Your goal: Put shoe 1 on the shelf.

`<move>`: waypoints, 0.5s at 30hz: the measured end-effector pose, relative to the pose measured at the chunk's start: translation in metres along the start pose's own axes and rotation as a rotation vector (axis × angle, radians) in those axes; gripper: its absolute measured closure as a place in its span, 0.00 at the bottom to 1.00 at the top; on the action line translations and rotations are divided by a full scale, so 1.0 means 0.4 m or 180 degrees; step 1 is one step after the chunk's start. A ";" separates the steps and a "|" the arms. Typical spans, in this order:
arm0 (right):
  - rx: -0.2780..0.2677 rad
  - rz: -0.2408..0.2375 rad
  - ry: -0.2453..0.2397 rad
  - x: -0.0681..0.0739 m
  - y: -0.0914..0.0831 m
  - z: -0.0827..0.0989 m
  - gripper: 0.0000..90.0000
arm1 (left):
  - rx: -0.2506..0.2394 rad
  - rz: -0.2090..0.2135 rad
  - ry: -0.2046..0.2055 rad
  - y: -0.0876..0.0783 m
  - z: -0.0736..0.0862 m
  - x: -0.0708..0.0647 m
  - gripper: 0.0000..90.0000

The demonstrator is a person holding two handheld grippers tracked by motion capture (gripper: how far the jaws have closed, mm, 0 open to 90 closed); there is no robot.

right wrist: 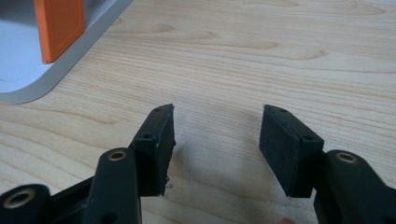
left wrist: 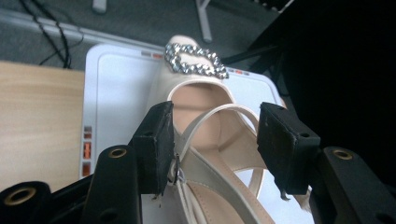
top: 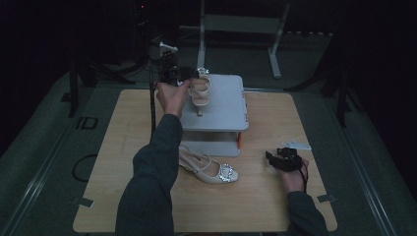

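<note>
A wooden table sat in a dim room, with a grey two-level stand at its far middle as the landmark. Seen from above, one cream heeled sandal rested on the stand's top shelf, and a second sandal with a sparkling buckle lay on the table just in front of the stand.

The person's left arm, in a dark sleeve, reached over the stand's front left corner, crossing in front of the second sandal's heel end and hiding it. The left gripper hung at the far left edge of the stand's top, at the shelf sandal. The left gripper view gave what the high view could not: the jaws stood apart on either side of the sandal's heel end, the left pad close against a thin strap, the right pad clear of the shoe, so nothing was clamped. A rhinestone buckle glittered at the toe, towards the stand's far edge.

The right gripper rested in the right hand on the table, to the right of the stand's front. Its own view showed open jaws over bare wood, with an orange tab on the stand's lower edge.
</note>
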State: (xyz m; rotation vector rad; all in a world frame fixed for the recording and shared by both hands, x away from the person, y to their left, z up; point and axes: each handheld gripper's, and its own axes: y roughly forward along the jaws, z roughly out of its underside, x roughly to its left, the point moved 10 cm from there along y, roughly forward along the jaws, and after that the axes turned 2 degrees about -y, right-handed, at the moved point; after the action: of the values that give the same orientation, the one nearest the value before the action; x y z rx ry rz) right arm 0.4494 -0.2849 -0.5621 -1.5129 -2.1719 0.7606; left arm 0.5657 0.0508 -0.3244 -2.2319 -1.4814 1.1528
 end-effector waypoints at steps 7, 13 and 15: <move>-0.0003 0.0000 -0.0002 0.002 0.000 0.000 0.50 | -0.0059 0.0153 0.0244 -0.048 -0.004 -0.004 0.51; -0.0003 0.0005 -0.0004 0.004 -0.001 -0.001 0.50 | -0.0108 0.0337 0.0477 -0.092 -0.001 -0.024 0.51; -0.0006 -0.0001 -0.0008 0.005 -0.002 -0.001 0.50 | -0.0137 0.0514 0.0435 -0.103 0.001 -0.026 0.55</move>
State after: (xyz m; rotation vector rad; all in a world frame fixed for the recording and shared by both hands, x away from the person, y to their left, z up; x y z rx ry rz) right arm 0.4484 -0.2832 -0.5610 -1.5134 -2.1751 0.7611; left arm 0.5356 0.0610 -0.2961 -2.4440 -1.3062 0.9968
